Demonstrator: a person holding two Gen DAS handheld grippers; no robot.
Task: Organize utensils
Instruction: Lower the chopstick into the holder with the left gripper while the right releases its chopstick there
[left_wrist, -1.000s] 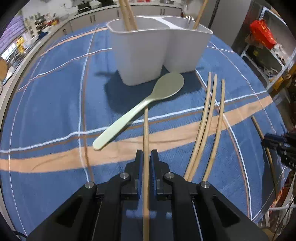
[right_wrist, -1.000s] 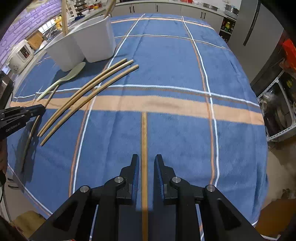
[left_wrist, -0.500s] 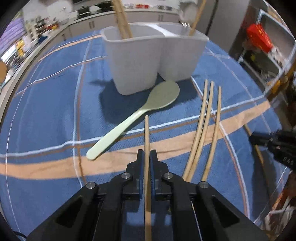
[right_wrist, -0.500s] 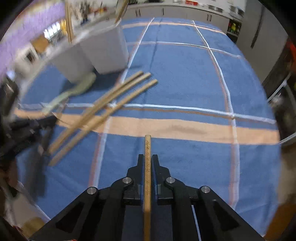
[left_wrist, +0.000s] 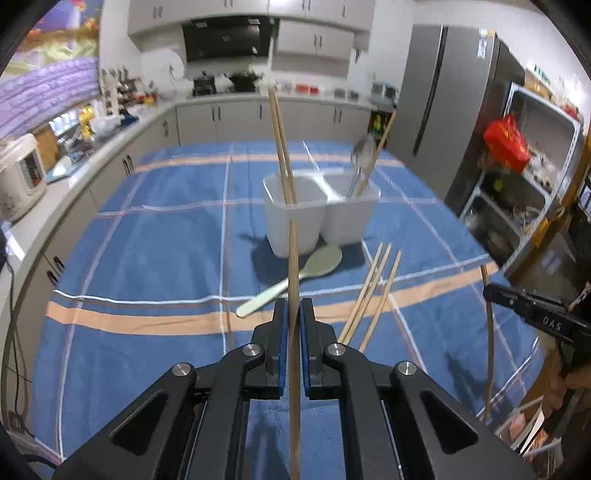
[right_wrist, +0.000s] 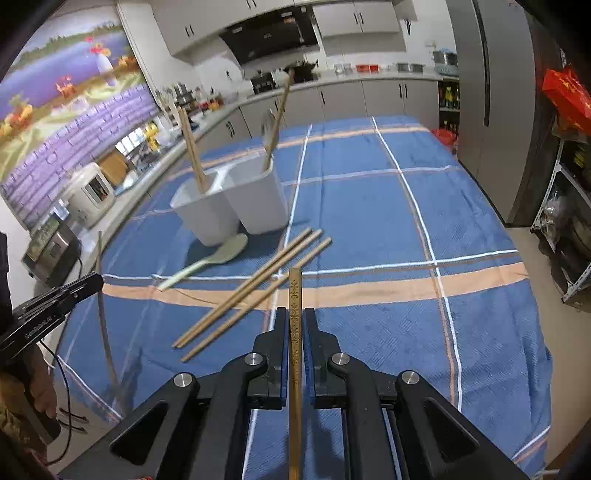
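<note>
- Left gripper (left_wrist: 292, 314) is clamping a chopstick (left_wrist: 293, 266).
- Right gripper (right_wrist: 295, 325) is clamping a patterned chopstick (right_wrist: 295, 295).
- Three chopsticks (right_wrist: 251, 288) are lying beside the spoon (right_wrist: 210, 258) on the tabletop (right_wrist: 369, 206).

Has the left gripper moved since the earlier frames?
Yes. The left gripper, shut on a wooden chopstick, has lifted and tilted up: the white two-compartment utensil holder now sits lower and farther off.

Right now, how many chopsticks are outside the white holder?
5. Three loose chopsticks lie side by side on the blue cloth; the left claw clamps a plain chopstick, the right claw a patterned chopstick. None seems hidden.
</note>
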